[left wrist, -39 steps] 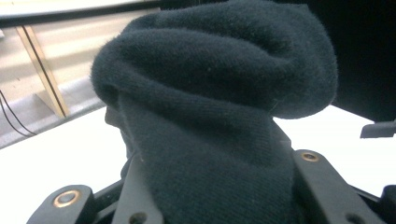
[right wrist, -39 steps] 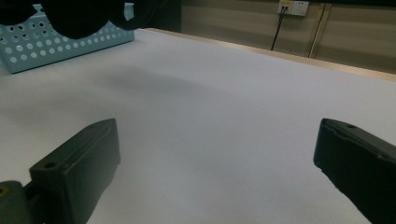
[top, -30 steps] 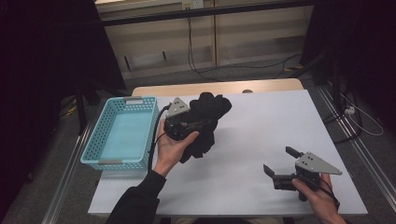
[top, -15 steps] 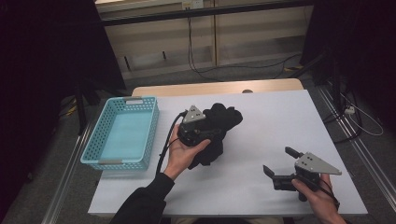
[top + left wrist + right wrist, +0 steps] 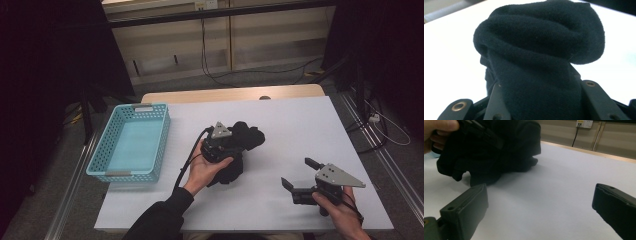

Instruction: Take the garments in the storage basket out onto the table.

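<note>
the turquoise perforated plastic basket (image 5: 131, 142) at nine o'clock holds nothing. at table centre the left gripper (image 5: 226, 141) pinches the bunched black knit cloth (image 5: 245, 137). at five o'clock the right gripper (image 5: 297, 175) rests spread apart.

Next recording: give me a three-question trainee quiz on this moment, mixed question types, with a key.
1. True or false: the left gripper is shut on the black cloth.
2. The right gripper is: A) open, with nothing between its fingers; B) shut on the cloth; C) inside the basket.
3. Fill in: the turquoise basket stands at the table's ____ side in the high view.

Key: 1 true; 2 A; 3 left.
</note>
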Action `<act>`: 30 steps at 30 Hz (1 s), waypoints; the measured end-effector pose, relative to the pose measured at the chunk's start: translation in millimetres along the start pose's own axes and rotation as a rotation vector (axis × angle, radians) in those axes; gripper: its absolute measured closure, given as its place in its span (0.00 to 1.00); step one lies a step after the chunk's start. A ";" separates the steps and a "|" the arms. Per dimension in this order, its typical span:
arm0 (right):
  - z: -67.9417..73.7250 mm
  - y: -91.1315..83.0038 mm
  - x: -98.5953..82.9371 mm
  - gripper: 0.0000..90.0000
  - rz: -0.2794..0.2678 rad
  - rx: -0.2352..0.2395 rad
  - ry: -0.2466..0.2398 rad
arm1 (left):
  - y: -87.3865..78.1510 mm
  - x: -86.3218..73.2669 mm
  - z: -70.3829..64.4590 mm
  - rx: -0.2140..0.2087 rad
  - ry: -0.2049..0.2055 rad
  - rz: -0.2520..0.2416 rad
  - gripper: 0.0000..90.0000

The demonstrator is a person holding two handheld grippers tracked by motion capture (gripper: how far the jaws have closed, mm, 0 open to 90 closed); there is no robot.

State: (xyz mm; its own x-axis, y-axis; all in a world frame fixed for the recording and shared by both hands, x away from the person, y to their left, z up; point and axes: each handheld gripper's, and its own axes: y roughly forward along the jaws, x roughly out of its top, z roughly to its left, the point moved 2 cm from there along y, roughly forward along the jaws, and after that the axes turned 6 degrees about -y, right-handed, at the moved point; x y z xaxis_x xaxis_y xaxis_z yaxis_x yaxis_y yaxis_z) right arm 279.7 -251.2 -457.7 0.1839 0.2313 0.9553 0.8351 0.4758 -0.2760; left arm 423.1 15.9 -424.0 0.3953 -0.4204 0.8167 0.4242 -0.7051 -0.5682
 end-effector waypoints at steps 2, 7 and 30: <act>0.1 -0.1 0.0 0.00 -0.001 0.001 0.000 | 1.8 -1.6 3.1 0.007 -0.009 0.003 0.69; 1.0 -0.2 0.0 0.00 -0.002 0.005 -0.002 | 7.4 -7.6 11.8 0.002 -0.041 0.028 0.68; 1.5 0.5 -0.1 0.00 0.001 0.012 -0.005 | 32.9 -27.0 -0.9 0.029 0.030 0.119 0.53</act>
State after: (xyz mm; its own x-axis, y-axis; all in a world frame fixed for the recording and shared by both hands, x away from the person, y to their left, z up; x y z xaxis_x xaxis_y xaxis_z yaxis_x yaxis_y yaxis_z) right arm 279.3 -249.7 -458.1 0.1822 0.2356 0.9546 0.8289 0.4854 -0.2780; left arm 425.7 3.5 -464.7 0.4194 -0.5172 0.7460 0.3996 -0.6327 -0.6633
